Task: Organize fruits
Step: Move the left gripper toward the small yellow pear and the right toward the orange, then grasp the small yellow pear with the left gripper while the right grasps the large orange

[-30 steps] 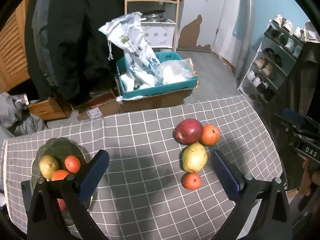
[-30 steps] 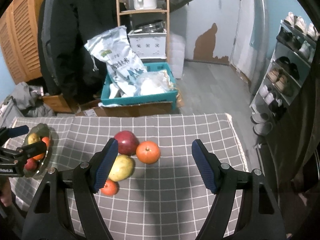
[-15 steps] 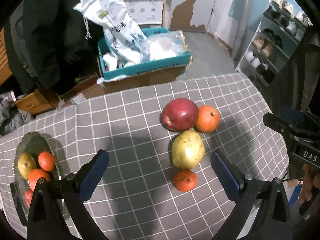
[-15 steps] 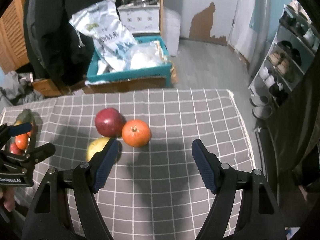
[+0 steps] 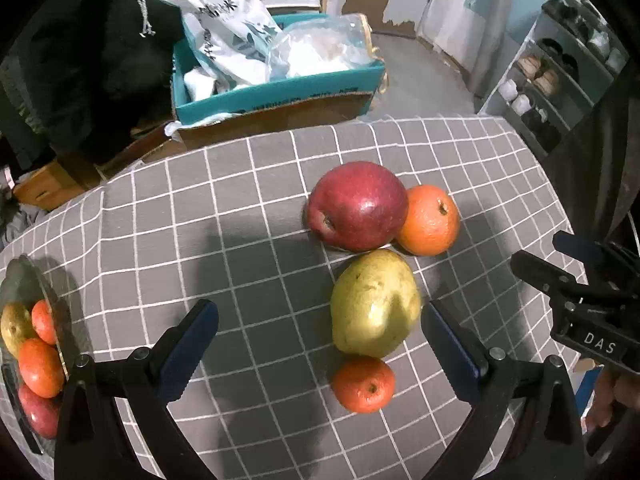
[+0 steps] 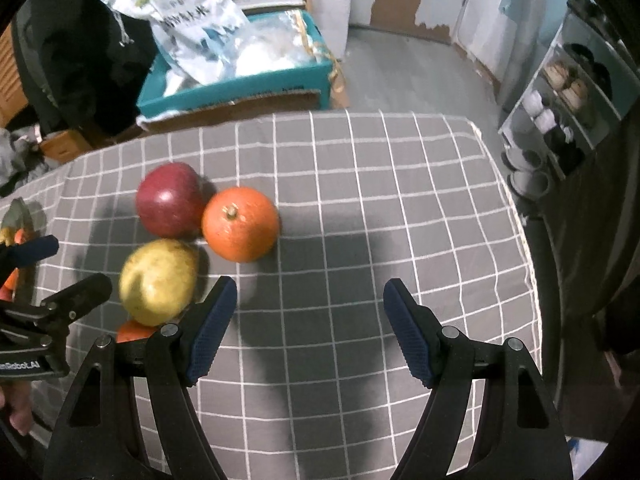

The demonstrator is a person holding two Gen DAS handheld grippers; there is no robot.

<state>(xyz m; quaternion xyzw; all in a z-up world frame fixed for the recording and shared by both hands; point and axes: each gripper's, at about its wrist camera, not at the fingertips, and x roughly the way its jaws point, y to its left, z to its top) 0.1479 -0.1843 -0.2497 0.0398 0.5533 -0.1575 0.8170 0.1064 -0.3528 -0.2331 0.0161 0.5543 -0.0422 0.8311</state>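
A red apple [image 5: 358,205], a large orange [image 5: 429,220], a yellow-green pear [image 5: 375,303] and a small tangerine [image 5: 363,384] lie close together on the grey checked tablecloth [image 5: 240,240]. My left gripper [image 5: 318,344] is open and empty, low over the cloth, with the pear and tangerine between its fingers. My right gripper [image 6: 310,326] is open and empty, just right of the pear [image 6: 158,282] and in front of the orange [image 6: 240,224]. The apple [image 6: 170,205] sits behind the pear. A glass plate [image 5: 24,280] at the far left holds several fruits.
A teal box [image 5: 276,92] with plastic bags stands on the floor behind the table. A shoe rack [image 5: 560,76] is at the right. The table's right edge [image 6: 516,216] lies close to my right gripper. A dark coat [image 5: 80,60] hangs at the back left.
Both grippers have moved forward and down toward the fruit cluster, so the fruits look bigger. The left one has shifted right, away from the plate. Both remain open.
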